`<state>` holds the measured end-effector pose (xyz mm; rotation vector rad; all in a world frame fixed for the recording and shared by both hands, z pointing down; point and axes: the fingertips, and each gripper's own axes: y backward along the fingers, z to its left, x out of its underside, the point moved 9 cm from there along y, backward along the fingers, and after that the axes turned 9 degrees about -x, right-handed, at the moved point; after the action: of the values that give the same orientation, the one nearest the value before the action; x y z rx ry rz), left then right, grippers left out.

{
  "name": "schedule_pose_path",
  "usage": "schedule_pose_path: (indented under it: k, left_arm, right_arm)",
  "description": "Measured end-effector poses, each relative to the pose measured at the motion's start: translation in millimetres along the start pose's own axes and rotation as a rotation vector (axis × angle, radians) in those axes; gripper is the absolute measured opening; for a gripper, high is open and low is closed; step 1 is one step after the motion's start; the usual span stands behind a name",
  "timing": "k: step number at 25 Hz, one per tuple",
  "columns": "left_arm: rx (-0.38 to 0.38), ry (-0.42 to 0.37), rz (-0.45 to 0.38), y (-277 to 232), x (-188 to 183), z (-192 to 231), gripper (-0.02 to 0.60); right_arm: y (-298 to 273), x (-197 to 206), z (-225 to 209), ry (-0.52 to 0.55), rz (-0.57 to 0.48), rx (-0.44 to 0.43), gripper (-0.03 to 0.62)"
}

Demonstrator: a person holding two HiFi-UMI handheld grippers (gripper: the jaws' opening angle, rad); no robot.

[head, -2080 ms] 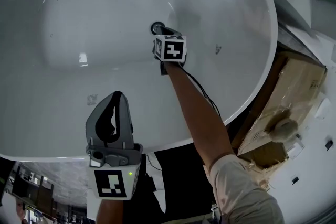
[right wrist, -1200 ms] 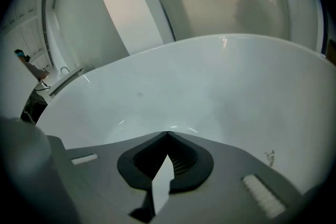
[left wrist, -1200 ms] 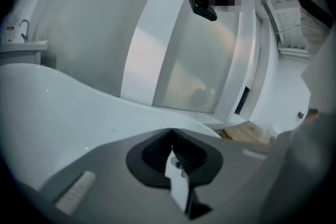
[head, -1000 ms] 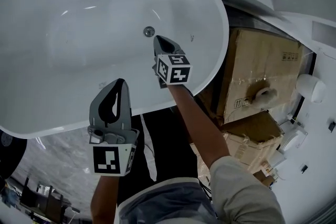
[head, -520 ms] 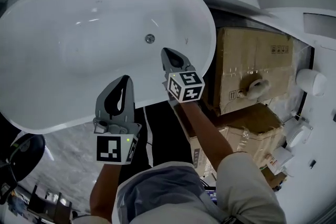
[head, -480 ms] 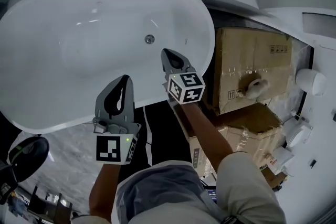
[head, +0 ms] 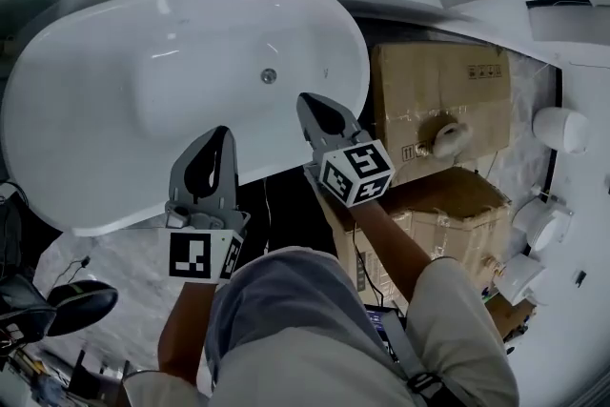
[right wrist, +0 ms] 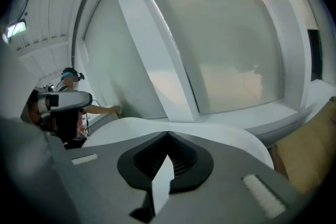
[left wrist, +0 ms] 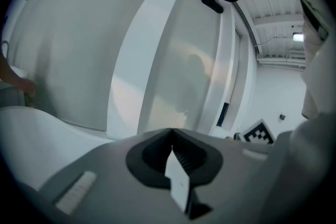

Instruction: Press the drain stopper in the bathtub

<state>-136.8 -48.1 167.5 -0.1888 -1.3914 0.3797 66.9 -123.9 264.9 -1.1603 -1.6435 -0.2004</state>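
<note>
Count: one white oval bathtub, one round metal drain stopper, two claws, each carrying one marker cube. At least three brown cardboard cartons are stacked to the right of the tub.

Drain stopper: set in the tub floor, toward the right end of the basin. Nothing touches it. Whether it sits pressed down cannot be told at this size.

Left claw: held over the tub's near rim, jaws pointing away from the person. The left gripper view shows the left claw closed, tip to tip, with nothing between the jaws.

Right claw: raised over the near side of the tub, just right of the left one and well apart from the stopper. The right gripper view shows the right claw likewise closed and empty. A second person stands in the background of that view.

Change against earlier frames: 2.1 s ago the right claw was down inside the basin with its tip at the drain stopper. It has since drawn back toward the rim. The head camera has risen, so the whole tub now shows. The left claw has kept its place near the rim, closed throughout.
</note>
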Motion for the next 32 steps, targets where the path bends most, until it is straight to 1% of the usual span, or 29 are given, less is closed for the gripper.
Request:
schedule_pose_path:
  k: [2, 5, 11, 18, 21, 25, 27, 29, 32]
  left_arm:
    - [-0.002, 0.004, -0.01, 11.0, -11.9, 1.8, 0.0]
    - [-0.006, -0.011, -0.028, 26.3, -29.2, -0.8, 0.0]
    - [0.023, -0.03, -0.056, 55.0, -57.9, -7.2, 0.0]
    - [0.042, -0.019, -0.097, 83.7, -88.8, -4.1, 0.0]
    - [0.05, -0.028, -0.126, 94.0, -102.8, -7.5, 0.0]
    - [0.046, -0.051, -0.162, 104.2, -116.0, -4.4, 0.0]
    - [0.035, -0.047, -0.172, 110.6, -118.4, -1.1, 0.0]
    - [0.031, -0.048, -0.18, 115.6, -122.2, -0.6, 0.0]
    - [0.037, -0.078, -0.19, 117.0, -130.3, -2.2, 0.0]
  right_arm:
    - [14.3, -18.1, 16.4, 0.014, -0.03, -0.006, -0.002]
    - [35.0, -44.4, 40.1, 0.036, -0.067, -0.019, -0.002]
    - [73.5, -85.3, 82.5, 0.08, -0.114, -0.034, -0.002]
    - [117.4, -124.2, 119.8, 0.177, -0.148, -0.008, -0.002]
    - [134.6, -140.4, 133.1, 0.218, -0.155, 0.004, -0.002]
    - [148.3, -149.3, 147.2, 0.246, -0.168, 0.013, -0.002]
    - [153.0, -149.3, 154.3, 0.254, -0.169, 0.017, -0.002]
    - [157.8, -150.0, 158.1, 0.25, -0.178, 0.023, -0.002]
    - [163.6, -150.9, 158.1, 0.23, -0.195, 0.033, -0.003]
